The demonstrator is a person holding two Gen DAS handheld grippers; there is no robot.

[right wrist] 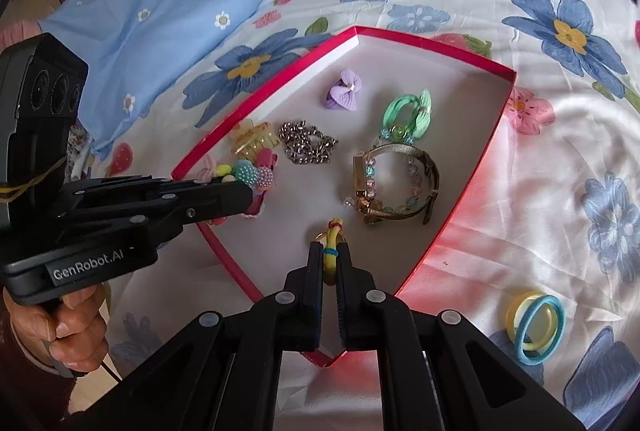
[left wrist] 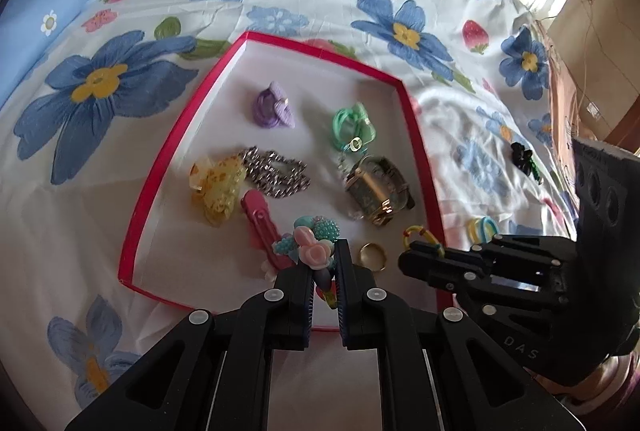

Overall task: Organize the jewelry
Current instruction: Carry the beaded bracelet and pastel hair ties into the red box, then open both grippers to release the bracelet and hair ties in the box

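A red-rimmed white tray (left wrist: 152, 167) (right wrist: 472, 167) lies on the flowered sheet. My left gripper (left wrist: 325, 263) is shut on a beaded pastel flower bracelet (left wrist: 314, 243) (right wrist: 250, 173) over the tray's near edge. My right gripper (right wrist: 330, 257) (left wrist: 420, 251) is shut on a yellow hair tie (right wrist: 333, 247) (left wrist: 418, 233) just above the tray floor. In the tray lie a purple hair tie (left wrist: 274, 105), a green hair tie (left wrist: 352, 125), a silver chain (left wrist: 276, 171), a yellow claw clip (left wrist: 218, 185), a pink clip (left wrist: 262, 225), a gold watch (left wrist: 378, 191) and a gold ring (left wrist: 372, 255).
Yellow and blue hair ties (right wrist: 534, 325) (left wrist: 482, 229) lie on the sheet right of the tray. A black and green item (left wrist: 522, 155) lies farther right. A light blue pillow (right wrist: 152, 15) sits at the far left.
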